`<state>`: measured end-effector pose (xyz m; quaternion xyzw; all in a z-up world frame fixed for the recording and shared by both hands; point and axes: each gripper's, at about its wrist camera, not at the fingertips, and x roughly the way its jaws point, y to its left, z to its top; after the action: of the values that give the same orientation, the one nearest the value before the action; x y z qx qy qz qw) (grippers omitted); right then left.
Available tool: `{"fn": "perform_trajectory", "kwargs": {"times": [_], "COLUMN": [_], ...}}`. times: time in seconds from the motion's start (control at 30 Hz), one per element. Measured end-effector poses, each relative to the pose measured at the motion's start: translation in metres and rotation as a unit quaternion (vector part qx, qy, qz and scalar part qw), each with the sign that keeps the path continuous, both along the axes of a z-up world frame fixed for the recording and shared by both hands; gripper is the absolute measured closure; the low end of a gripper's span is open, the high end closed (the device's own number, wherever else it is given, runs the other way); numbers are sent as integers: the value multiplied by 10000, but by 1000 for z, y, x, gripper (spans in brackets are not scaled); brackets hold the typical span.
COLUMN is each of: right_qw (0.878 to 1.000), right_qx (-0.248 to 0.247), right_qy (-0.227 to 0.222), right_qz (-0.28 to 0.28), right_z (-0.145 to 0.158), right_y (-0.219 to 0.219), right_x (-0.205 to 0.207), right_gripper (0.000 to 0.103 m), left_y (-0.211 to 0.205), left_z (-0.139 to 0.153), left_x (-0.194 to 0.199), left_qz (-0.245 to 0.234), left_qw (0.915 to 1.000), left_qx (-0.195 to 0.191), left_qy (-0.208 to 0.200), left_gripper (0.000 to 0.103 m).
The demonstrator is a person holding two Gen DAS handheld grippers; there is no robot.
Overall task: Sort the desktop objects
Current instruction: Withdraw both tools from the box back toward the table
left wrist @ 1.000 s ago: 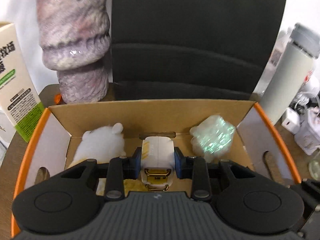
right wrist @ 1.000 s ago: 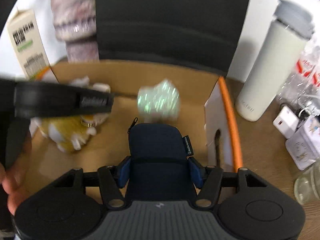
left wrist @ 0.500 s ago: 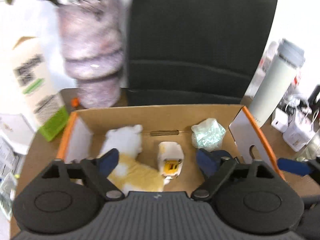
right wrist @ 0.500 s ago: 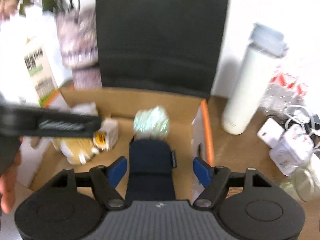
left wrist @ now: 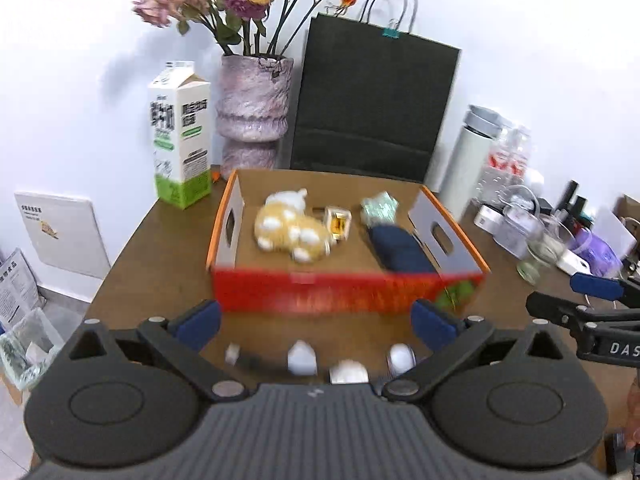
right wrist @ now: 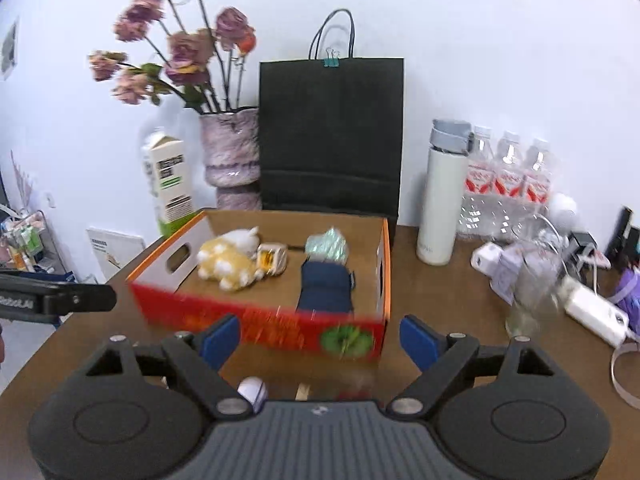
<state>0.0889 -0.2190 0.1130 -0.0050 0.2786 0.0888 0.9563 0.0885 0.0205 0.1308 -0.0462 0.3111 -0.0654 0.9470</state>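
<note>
Now that both of my grippers have pulled back out of the cardboard box point(left wrist: 448, 240), my left gripper point(left wrist: 316, 322) hangs spread and empty over the tabletop's near edge, my right gripper point(right wrist: 320, 336) likewise. Small yellow-and-white carton point(left wrist: 339, 222), which my left was clamping a second ago, lies mid-box beside the plush toy point(left wrist: 290, 230); navy pouch point(right wrist: 326, 288) that my right held sits along the box's right wall, iridescent wad point(right wrist: 326, 245) behind it. Small white pieces point(left wrist: 302, 358) wait at the near edge — probably next for sorting.
</note>
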Motion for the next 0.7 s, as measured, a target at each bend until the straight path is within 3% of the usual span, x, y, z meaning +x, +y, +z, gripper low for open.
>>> {"fn": "perform_trajectory", "kwargs": {"times": [0.17, 0.3, 0.43, 0.57, 0.7], "right_qw": [9994, 9988, 9955, 9942, 9932], "right_qx": [-57, -91, -277, -257, -214], "right_qy": [-254, -383, -862, -1031, -1132], "right_qz": [207, 289, 295, 157, 140], "right_z": [-36, -67, -97, -112, -115], "right_y": [7, 10, 5, -1, 1], "right_x": [-87, -146, -213, -265, -280], "right_gripper": [15, 15, 15, 13, 8], "left_y": [-4, -16, -24, -29, -34], "left_z": [-26, -56, -94, -118, -124], "left_x": [-92, -150, -215, -252, -255], "left_qz": [94, 219, 508, 220, 126], "left_qw": [9983, 9965, 9936, 9955, 9942], "left_qx": [31, 165, 197, 319, 581], "left_qy": [-581, -790, -991, -865, -898], "left_gripper": [0, 0, 0, 0, 0]}}
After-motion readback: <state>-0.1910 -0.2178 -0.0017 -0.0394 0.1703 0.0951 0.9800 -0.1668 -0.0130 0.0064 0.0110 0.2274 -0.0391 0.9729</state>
